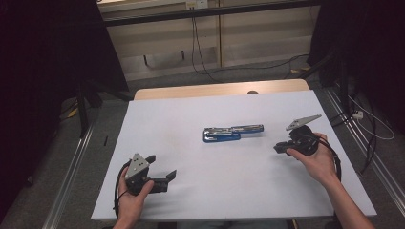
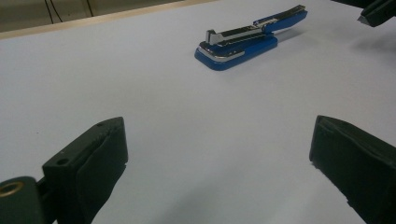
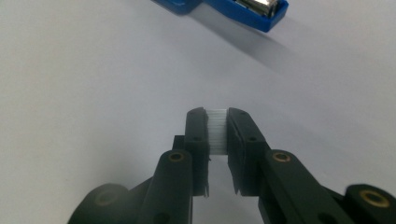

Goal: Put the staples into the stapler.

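A blue stapler [image 1: 229, 133] lies swung open and flat in the middle of the white tabletop [image 1: 181, 109]; it is also far ahead in the left gripper view [image 2: 243, 44] and at the top of the right gripper view [image 3: 238, 9]. My left gripper [image 1: 161, 167] rests near the table's front left, open, with nothing between its jaws [image 2: 219, 140]. My right gripper [image 1: 279, 148] is to the right of the stapler, shut on a small whitish strip of staples [image 3: 217, 133] pinched between its pads [image 3: 217, 116]. Its tip shows in the left gripper view [image 2: 376, 11].
A wooden table edge [image 1: 219, 89] runs behind the white top. Cables [image 1: 200, 52] trail over the floor beyond, and dark curtains [image 1: 52, 57] hang at both sides. Metal rails [image 1: 71, 167] flank the table.
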